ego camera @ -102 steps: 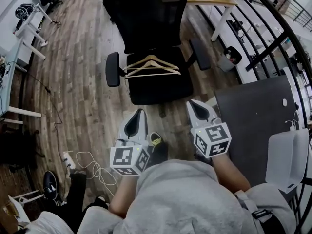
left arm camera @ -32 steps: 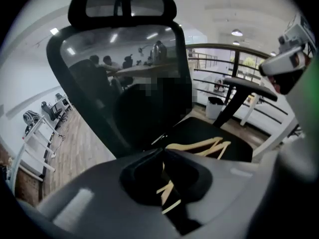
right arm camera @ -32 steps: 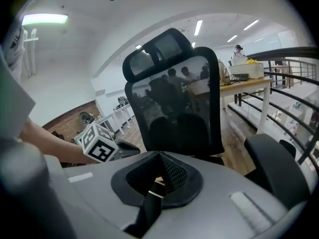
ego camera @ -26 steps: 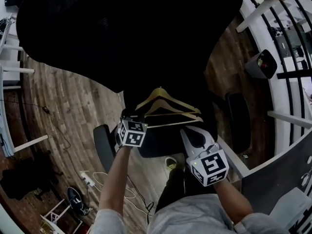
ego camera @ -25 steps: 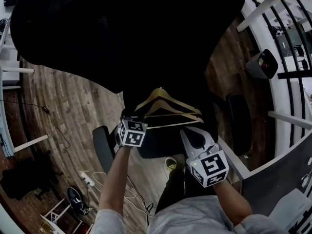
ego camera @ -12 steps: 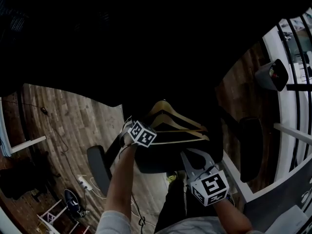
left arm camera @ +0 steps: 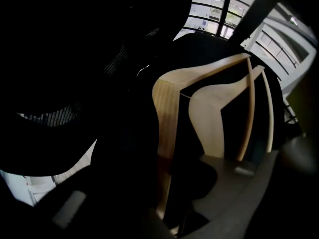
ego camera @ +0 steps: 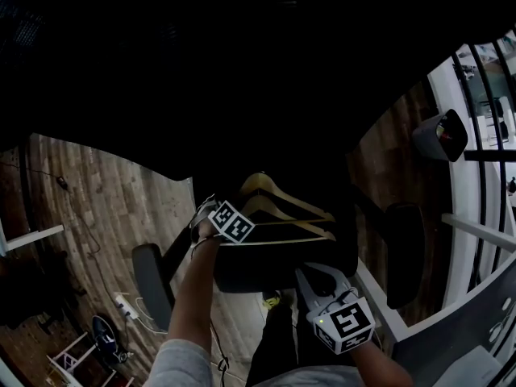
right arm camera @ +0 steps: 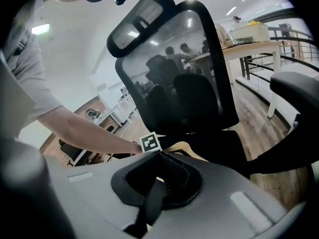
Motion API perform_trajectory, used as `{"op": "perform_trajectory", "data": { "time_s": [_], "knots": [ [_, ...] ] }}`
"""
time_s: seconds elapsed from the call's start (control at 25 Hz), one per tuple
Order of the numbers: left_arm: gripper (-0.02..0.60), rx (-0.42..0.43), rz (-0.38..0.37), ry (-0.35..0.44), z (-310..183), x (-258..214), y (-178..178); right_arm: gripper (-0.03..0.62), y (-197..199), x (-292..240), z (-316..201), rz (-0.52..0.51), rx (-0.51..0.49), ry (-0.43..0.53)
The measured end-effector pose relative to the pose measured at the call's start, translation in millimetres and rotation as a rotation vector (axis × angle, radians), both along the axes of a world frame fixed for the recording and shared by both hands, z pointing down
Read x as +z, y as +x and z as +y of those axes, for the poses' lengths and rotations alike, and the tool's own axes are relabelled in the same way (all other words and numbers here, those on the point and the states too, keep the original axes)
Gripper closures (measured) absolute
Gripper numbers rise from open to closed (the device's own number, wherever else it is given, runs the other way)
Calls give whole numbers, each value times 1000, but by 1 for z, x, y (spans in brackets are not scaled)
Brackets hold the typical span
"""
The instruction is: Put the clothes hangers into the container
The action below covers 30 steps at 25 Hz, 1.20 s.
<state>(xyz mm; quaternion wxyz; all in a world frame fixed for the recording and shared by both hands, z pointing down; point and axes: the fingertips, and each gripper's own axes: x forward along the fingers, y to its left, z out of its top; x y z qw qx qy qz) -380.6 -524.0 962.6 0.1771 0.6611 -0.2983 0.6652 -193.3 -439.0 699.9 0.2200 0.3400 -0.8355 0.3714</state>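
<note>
Brown wood-plank flooring [ego camera: 89,208] is showing around a black mesh-backed office chair [ego camera: 242,79], seen from steeply above. A small stack of pale wooden clothes hangers [ego camera: 286,212] is lying on its black seat [ego camera: 258,268], and none appears lifted yet. The person's left tongs [left arm camera: 172,173] are pointing straight down at the left end of the stack. They have just been closing, with the shoulder end of the nearest hanger standing between them. The left gripper view is too dark to tell whether the pads are already pressing on the wood. The right tongs [ego camera: 306,274] are clenched on nothing, hovering by the seat's front edge, near the hangers but apart from them. No container is clearly showing in any view. Judging from this, the task is only beginning: a first grasp is being attempted, and every hanger is waiting to be carried over and put in.
</note>
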Motion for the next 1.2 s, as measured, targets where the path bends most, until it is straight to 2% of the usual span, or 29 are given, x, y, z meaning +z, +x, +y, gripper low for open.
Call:
{"op": "perform_trajectory", "data": {
  "time_s": [0.08, 0.24, 0.36, 0.52, 0.8, 1.2],
  "knots": [
    [509, 32, -15, 26, 3, -7, 0, 595, -2, -7, 4, 3, -9, 13],
    [512, 38, -20, 74, 18, -25, 2, 595, 0, -21, 12, 7, 6, 33],
    [514, 32, 15, 96, 38, -42, 9, 595, 1, -35, 19, 6, 25, 56],
    [514, -23, 72, 116, 59, -68, 17, 595, 2, -52, 30, 4, 45, 85],
    [520, -84, 109, 177, 69, -121, 22, 595, 9, -95, 50, 14, 54, 157],
    [534, -205, 214, 250, 90, -216, 31, 595, 61, -170, 63, 27, 178, 297]
  ]
}}
